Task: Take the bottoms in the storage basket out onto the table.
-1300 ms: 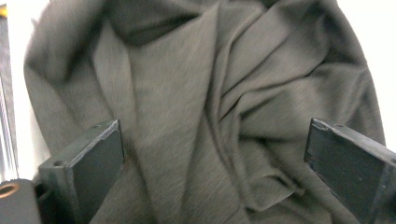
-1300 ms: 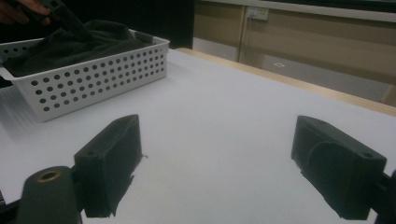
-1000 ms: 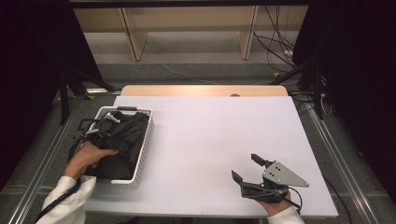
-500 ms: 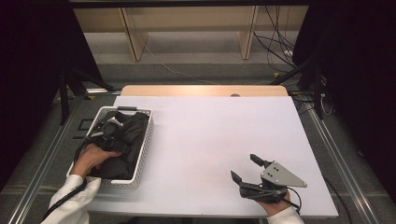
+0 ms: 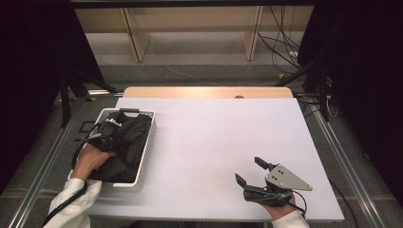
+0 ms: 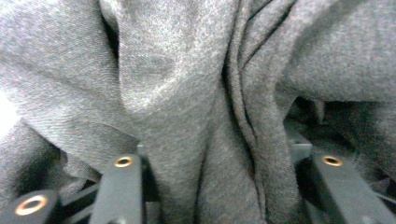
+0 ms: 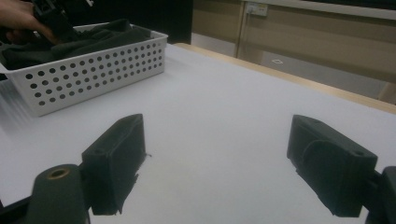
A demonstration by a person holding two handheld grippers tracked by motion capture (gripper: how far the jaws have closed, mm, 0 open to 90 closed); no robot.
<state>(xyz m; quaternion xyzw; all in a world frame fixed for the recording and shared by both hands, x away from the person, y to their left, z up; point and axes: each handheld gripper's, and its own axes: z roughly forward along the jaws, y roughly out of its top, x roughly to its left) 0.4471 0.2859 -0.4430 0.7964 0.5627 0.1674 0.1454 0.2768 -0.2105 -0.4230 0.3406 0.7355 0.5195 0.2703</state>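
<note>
No text, label, brand, number or sign can be read anywhere: not on the white perforated basket at the worktop's left edge, the dark grey cloth inside it, or the grey plate near the front right corner.
</note>
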